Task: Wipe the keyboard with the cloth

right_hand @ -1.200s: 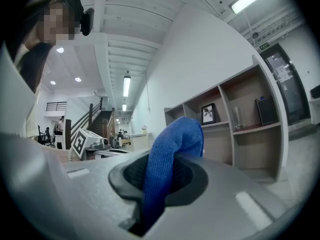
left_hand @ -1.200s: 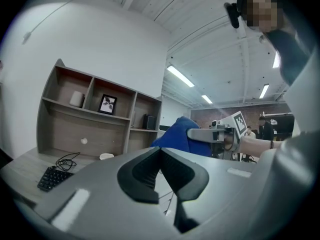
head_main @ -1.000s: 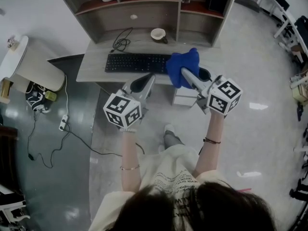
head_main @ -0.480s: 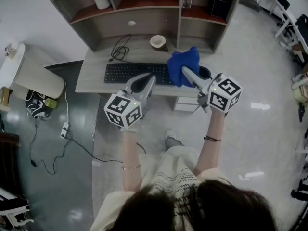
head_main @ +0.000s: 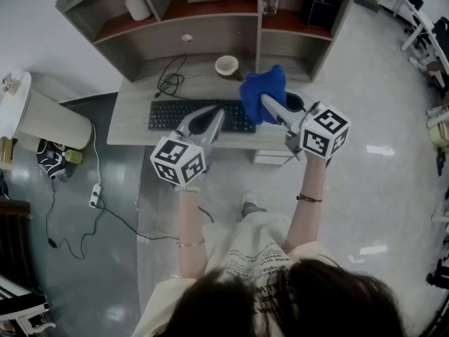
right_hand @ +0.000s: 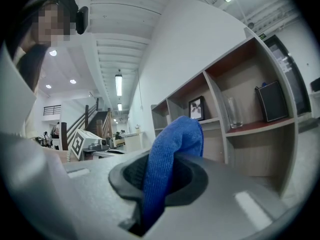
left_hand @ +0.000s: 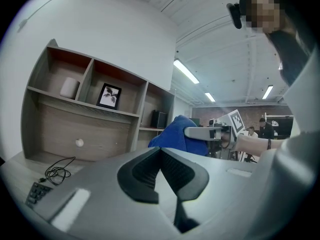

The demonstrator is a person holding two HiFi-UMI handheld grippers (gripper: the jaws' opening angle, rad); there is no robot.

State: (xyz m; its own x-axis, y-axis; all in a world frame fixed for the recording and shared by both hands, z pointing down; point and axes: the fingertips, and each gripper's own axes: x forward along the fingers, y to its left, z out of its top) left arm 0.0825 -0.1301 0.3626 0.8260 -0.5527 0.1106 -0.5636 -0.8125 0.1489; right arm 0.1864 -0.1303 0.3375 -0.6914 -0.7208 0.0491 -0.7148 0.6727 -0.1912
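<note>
Pinching the blue cloth (head_main: 259, 88) between the right gripper (head_main: 266, 101) jaws, bunched over the right end of the black keyboard (head_main: 172, 116), likely readying the wipe, and holding the left gripper (head_main: 214, 112) closed on nothing at the keyboard's near edge, out of the way

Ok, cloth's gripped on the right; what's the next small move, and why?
Probably lower the right hand-held gripper until the blue cloth presses on the right end of the keyboard. The cloth is clamped in its jaws, but the left gripper view shows it held well above the desk, so it isn't touching the keys yet.
</note>
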